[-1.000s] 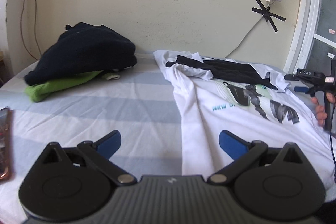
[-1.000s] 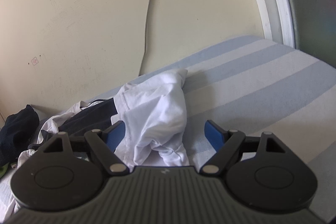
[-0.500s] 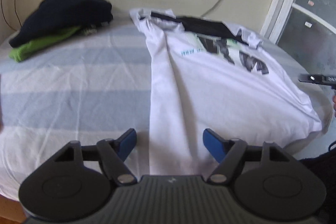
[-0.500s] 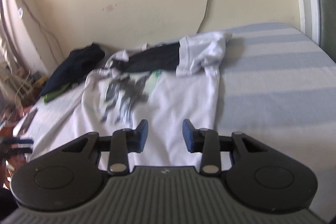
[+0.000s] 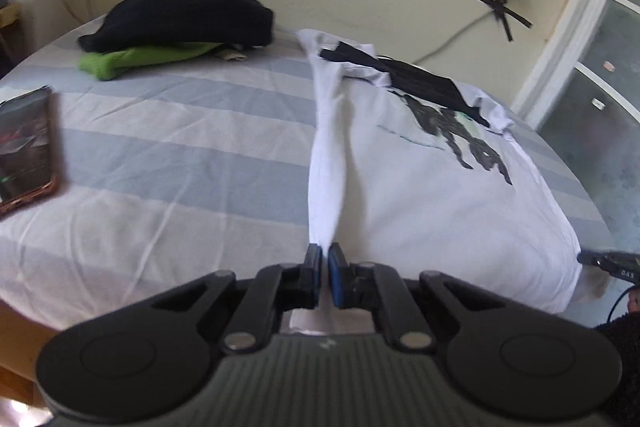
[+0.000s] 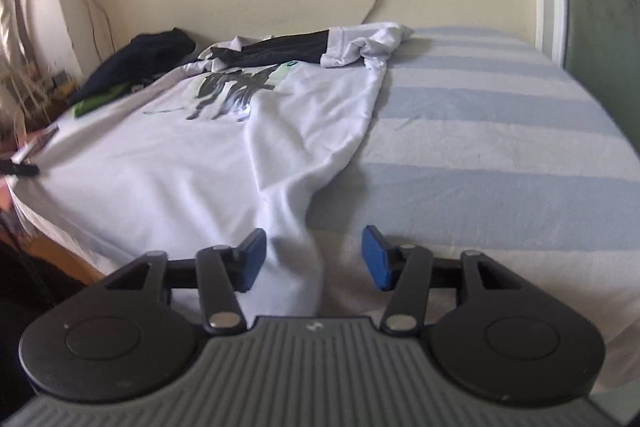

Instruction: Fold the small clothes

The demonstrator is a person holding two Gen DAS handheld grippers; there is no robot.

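A white T-shirt (image 5: 420, 187) with a dark print lies spread on the striped bed, collar end toward the wall. A black garment (image 5: 408, 79) lies across its far end. My left gripper (image 5: 324, 263) is closing and its blue pads pinch a raised fold at the shirt's near left hem. In the right wrist view the T-shirt (image 6: 180, 155) runs toward me, and a ridge of its near right hem sits between the jaws of my right gripper (image 6: 314, 255). Those jaws are closing, but the pads still stand apart from the cloth.
A dark garment pile (image 5: 184, 11) on a green cloth (image 5: 140, 61) sits at the bed's far left. A phone (image 5: 24, 143) lies near the left edge. The striped sheet (image 6: 500, 131) is bare right of the shirt. The wall and a white door frame (image 5: 560, 39) bound the bed.
The left jaws went from wide open to shut on the shirt's near hem. The right gripper swung from the far sleeve to the near right hem, the cloth now between its jaws.
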